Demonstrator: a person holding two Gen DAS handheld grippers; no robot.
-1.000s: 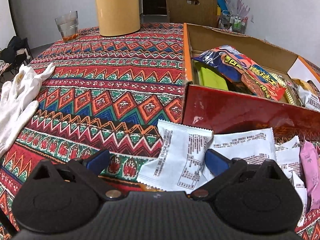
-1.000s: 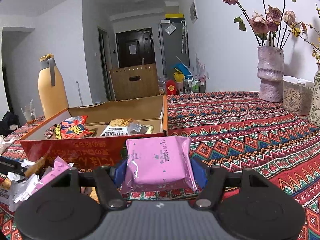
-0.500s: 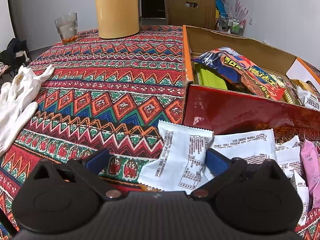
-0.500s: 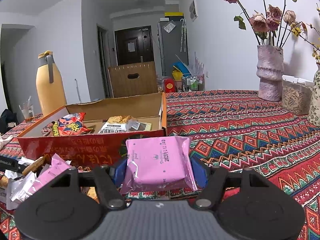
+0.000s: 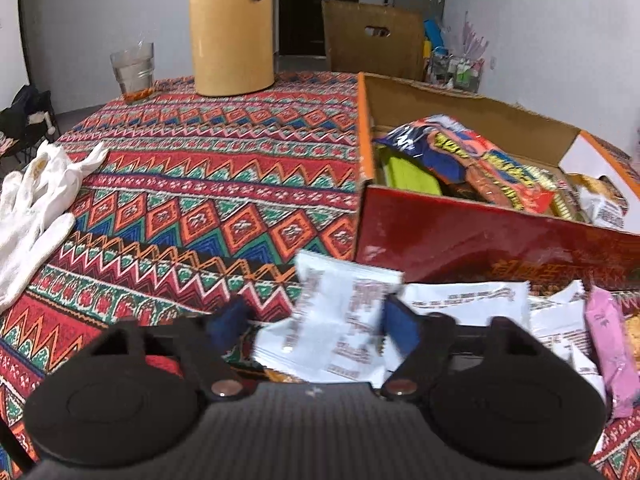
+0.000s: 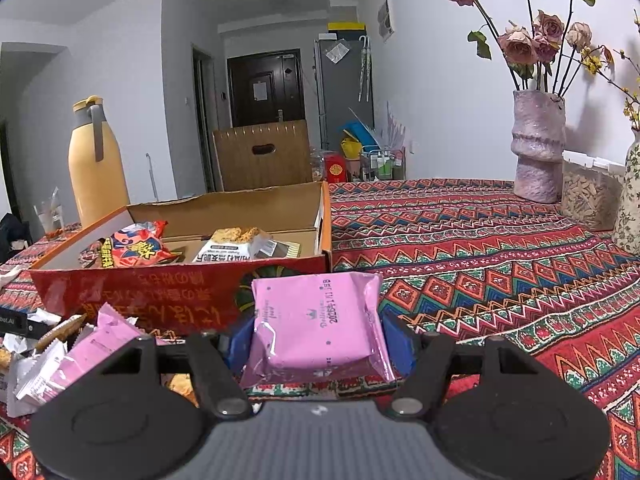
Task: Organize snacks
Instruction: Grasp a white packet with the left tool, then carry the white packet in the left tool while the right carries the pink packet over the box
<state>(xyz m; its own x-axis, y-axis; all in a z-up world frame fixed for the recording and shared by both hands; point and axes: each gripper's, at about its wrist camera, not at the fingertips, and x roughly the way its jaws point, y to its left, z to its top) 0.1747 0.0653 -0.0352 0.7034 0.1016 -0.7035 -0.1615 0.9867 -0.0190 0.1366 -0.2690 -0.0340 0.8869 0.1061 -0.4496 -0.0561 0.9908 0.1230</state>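
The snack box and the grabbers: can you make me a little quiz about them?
1. True or false: the right gripper is squeezing a pink packet.
2. What lies between the fingers of the left gripper? A) white packet B) glove C) glass
3. Fill in: the tall jug is coloured ____.

Key: 1 true. 2 A, the white packet, jaws open around it. 3 yellow.

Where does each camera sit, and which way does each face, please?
Left wrist: on the left hand-held gripper, facing a white packet between its open blue fingers.
Right wrist: on the right hand-held gripper, facing the pink packet it grips.
Shared: red box, yellow jug.
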